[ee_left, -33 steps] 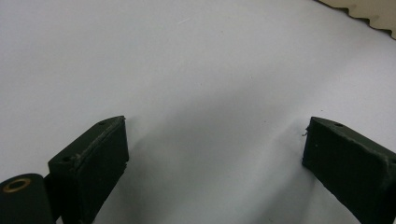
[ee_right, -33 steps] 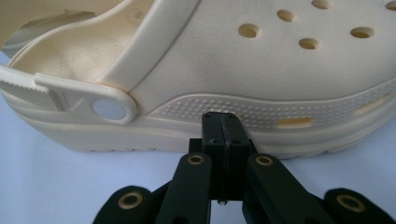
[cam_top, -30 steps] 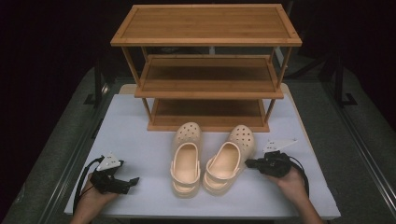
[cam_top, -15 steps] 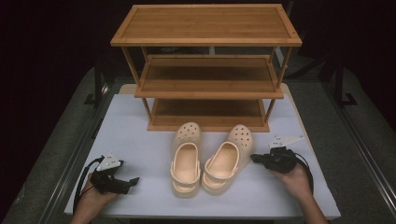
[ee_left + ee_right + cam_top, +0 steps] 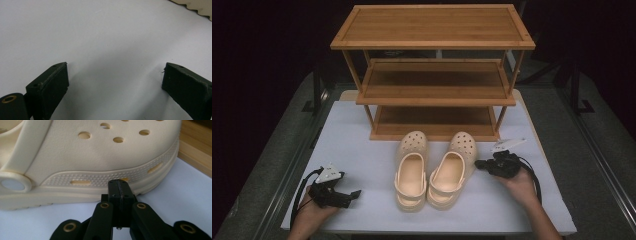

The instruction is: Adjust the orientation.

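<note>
A white tabletop [image 5: 362,145] carries a three-tier wooden shoe rack [image 5: 432,75], its slatted shelves bare. Just in front of the rack's bottom shelf sits a pair of cream-coloured clogs [image 5: 432,170], side by side, toes pointing toward the rack, their uppers dotted with round vent holes and heel straps folded back. The right claw [image 5: 479,164], held in a person's hand just beside the right-hand clog [image 5: 95,157], has its jaws pressed together, tips close against the clog's ribbed side wall. The left claw [image 5: 354,194], well apart from the rack at the tabletop's near left corner, rests with jaws spread wide over bare surface.
</note>
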Motion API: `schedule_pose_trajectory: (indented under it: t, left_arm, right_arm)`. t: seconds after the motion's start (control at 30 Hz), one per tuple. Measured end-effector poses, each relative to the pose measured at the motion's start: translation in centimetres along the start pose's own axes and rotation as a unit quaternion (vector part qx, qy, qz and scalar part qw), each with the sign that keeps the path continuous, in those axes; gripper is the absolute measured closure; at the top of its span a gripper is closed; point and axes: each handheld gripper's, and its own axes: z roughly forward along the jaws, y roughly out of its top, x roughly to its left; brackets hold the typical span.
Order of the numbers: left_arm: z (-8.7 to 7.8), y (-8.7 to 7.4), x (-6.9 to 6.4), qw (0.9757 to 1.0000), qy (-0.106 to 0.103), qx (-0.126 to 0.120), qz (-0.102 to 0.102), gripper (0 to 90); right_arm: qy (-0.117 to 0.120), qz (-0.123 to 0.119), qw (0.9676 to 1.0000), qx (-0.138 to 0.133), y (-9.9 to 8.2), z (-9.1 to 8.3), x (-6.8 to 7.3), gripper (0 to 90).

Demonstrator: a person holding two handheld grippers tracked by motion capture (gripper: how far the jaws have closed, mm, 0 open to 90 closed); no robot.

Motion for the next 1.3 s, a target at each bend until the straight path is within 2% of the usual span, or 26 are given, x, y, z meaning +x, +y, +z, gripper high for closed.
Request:
schedule_pose_trajectory:
  t: [0.2, 0.37, 0.6, 0.73, 0.87, 1.1, 1.23, 1.3]
  left_arm:
    - [0.0, 0.0, 0.0, 1.0000, 0.000, 0.000, 0.001, 6.0]
    - [0.0, 0.0, 0.0, 1.0000, -0.001, 0.001, 0.001, 6.0]
    - [0.0, 0.0, 0.0, 1.0000, -0.002, 0.003, 0.001, 6.0]
    - [0.0, 0.0, 0.0, 1.0000, -0.002, 0.002, 0.001, 6.0]
    - [0.0, 0.0, 0.0, 1.0000, -0.001, 0.003, 0.001, 6.0]
    - [0.0, 0.0, 0.0, 1.0000, -0.002, 0.002, 0.001, 6.0]
    - [0.0, 0.1, 0.0, 1.0000, -0.001, 0.002, 0.001, 6.0]
    - [-0.1, 0.1, 0.0, 1.0000, -0.001, 0.002, -0.003, 6.1]
  right_arm:
    - [0.017, -0.010, 0.9998, 0.003, 1.8, 2.2, 0.4, 89.8]
    - [0.017, -0.020, 0.9996, 0.005, 2.9, 3.3, 0.5, 89.8]
    - [0.023, -0.009, 0.9997, -0.007, 2.8, 3.7, 0.4, 89.8]
    - [0.022, -0.014, 0.9996, -0.009, 3.0, 4.0, 0.6, 89.7]
    - [0.022, -0.008, 0.9997, -0.009, 2.9, 3.8, 0.4, 89.1]
    - [0.006, 0.010, 0.9997, -0.023, 2.6, 2.5, 0.2, 77.6]
    - [-0.002, 0.028, 0.9992, -0.030, 2.2, 1.5, 0.3, 65.2]
    - [-0.014, 0.033, 0.9986, -0.038, 2.0, 0.8, 0.5, 55.3]
